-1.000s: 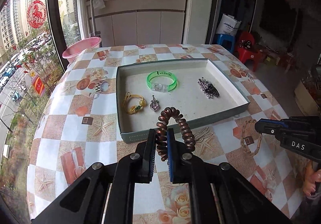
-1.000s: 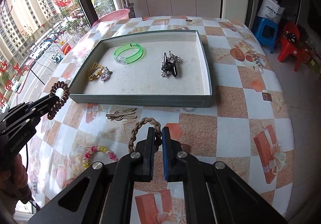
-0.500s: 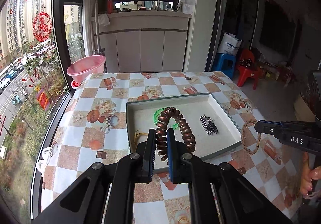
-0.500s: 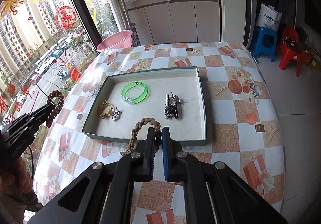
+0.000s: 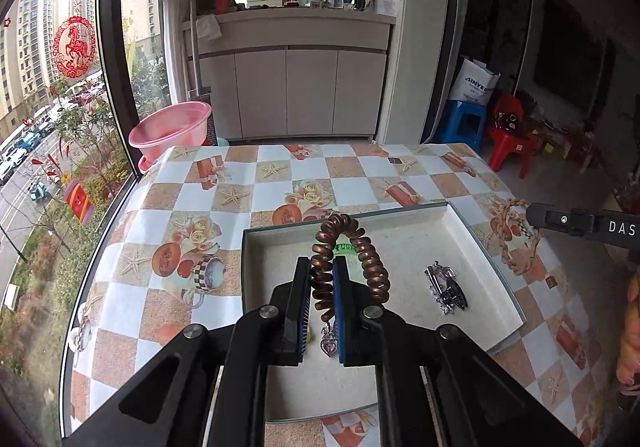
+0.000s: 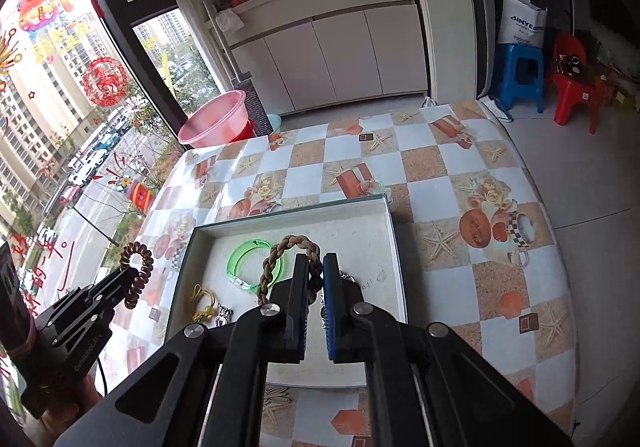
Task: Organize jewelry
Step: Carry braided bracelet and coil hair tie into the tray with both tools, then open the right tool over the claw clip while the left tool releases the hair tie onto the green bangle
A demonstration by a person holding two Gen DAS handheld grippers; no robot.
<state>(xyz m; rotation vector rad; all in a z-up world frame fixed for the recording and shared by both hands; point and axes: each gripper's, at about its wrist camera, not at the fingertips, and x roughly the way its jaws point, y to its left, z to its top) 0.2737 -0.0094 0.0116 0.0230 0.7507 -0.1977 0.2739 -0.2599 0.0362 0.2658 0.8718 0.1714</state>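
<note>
Two bands (image 5: 352, 251) (image 6: 288, 263) between clamped tongs (image 5: 322, 283) (image 6: 316, 279).

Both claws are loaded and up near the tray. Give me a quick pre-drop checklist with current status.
1. Left claw pinching the copper spiral bracelet: ok.
2. Right claw pinching the braided rope bracelet: ok.
3. Left claw over the tray: ok in its own view.
4. Right claw over the tray: cannot tell; views disagree.
5. Bare tray floor away from the green bangle and dark brooch: ok.
</note>
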